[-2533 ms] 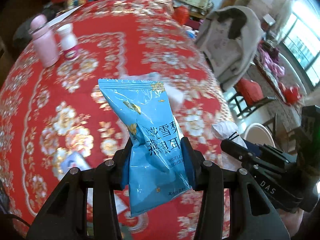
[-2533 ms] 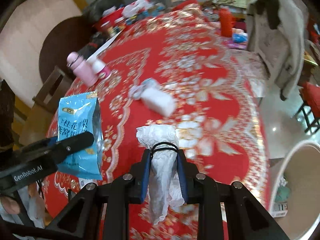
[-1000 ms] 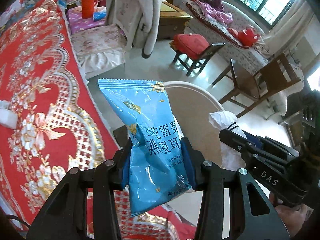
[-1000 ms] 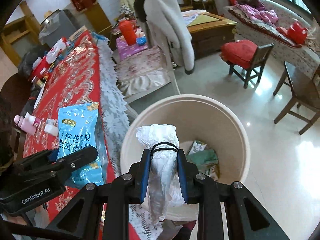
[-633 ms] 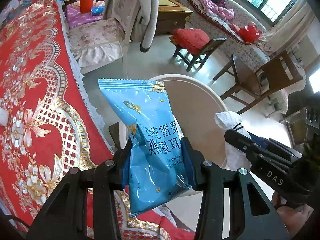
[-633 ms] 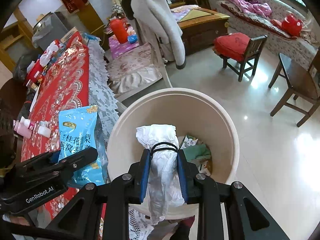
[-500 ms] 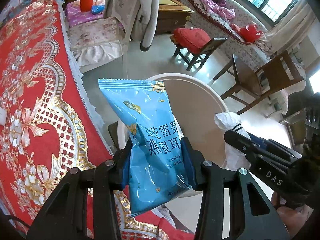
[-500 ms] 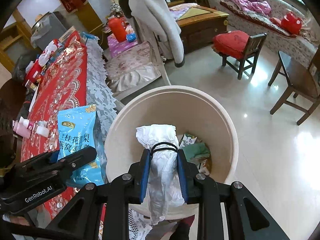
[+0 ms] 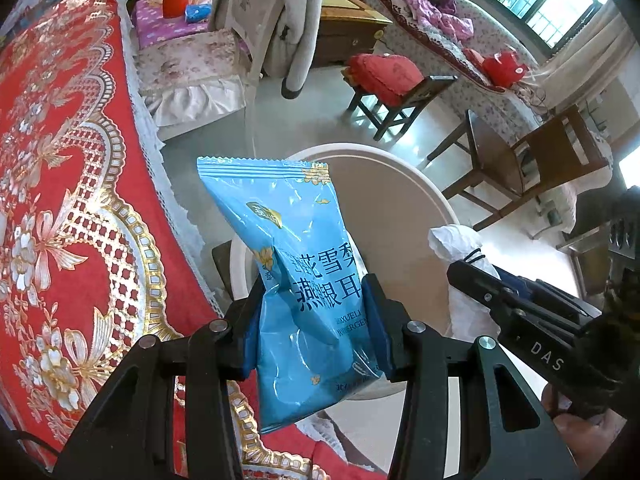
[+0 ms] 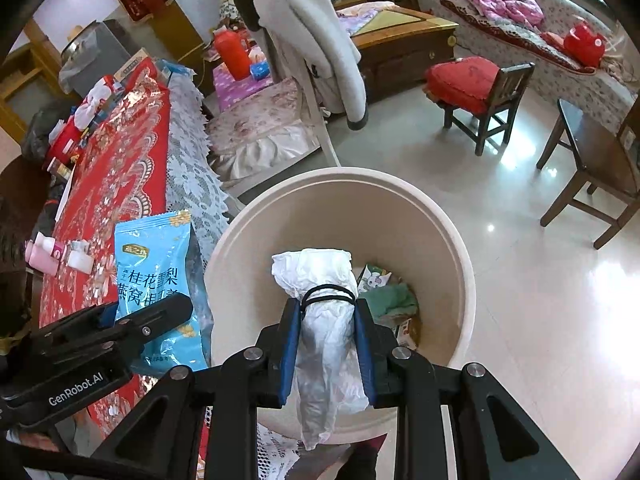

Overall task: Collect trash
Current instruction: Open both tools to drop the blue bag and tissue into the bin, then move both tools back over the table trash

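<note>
Both my grippers are holding trash over the beige bin beside the table.

My left gripper [image 9: 314,320] is pinching a blue snack packet [image 9: 298,276] between its blue pads, the packet standing upright and hiding much of the bin [image 9: 412,216] behind it. My right gripper [image 10: 326,338] is clamping a crumpled white plastic bag [image 10: 324,332] with a black band looped round it, hanging above the bin's open mouth, where green and printed scraps [image 10: 390,300] are already lying at the bottom. The red and gold tablecloth [image 9: 60,200] with its white lace edge is running along the left, just beside the bin. Farther off, a chair draped with a pale coat [image 10: 316,36] is standing past the bin's far rim, and a small chair with a red cushion [image 10: 468,80] is sitting to the far right on the shiny floor.
</note>
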Demonstrator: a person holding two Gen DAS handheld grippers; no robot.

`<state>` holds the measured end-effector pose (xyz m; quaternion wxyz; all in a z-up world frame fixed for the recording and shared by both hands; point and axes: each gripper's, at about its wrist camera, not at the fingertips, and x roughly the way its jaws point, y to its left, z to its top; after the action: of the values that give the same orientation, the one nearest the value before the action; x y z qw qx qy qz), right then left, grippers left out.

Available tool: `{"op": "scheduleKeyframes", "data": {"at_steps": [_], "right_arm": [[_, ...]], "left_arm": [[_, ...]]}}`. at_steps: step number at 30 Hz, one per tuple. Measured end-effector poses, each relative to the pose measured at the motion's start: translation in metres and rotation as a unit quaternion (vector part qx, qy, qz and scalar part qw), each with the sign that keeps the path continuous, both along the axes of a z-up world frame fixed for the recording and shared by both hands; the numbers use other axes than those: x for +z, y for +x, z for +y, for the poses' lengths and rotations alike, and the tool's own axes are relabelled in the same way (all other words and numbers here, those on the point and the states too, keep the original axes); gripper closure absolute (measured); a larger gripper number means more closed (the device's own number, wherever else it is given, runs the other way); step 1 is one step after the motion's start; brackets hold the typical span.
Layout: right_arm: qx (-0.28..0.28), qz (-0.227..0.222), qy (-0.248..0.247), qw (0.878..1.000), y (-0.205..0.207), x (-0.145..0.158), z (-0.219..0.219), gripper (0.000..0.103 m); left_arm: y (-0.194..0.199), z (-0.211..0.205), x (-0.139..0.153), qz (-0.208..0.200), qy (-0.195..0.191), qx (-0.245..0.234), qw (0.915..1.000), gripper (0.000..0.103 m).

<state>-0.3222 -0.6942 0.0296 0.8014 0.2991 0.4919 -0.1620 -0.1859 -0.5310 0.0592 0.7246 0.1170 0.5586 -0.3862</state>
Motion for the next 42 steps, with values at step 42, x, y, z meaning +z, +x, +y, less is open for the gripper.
{"op": "scheduleKeyframes", "data": {"at_steps": [42], "right_arm": [[0.087, -0.014, 0.006, 0.996, 0.069, 0.014, 0.064, 0.05]], "left_arm": [[0.042, 0.114, 0.023, -0.014, -0.002, 0.129, 0.9916, 0.048]]}}
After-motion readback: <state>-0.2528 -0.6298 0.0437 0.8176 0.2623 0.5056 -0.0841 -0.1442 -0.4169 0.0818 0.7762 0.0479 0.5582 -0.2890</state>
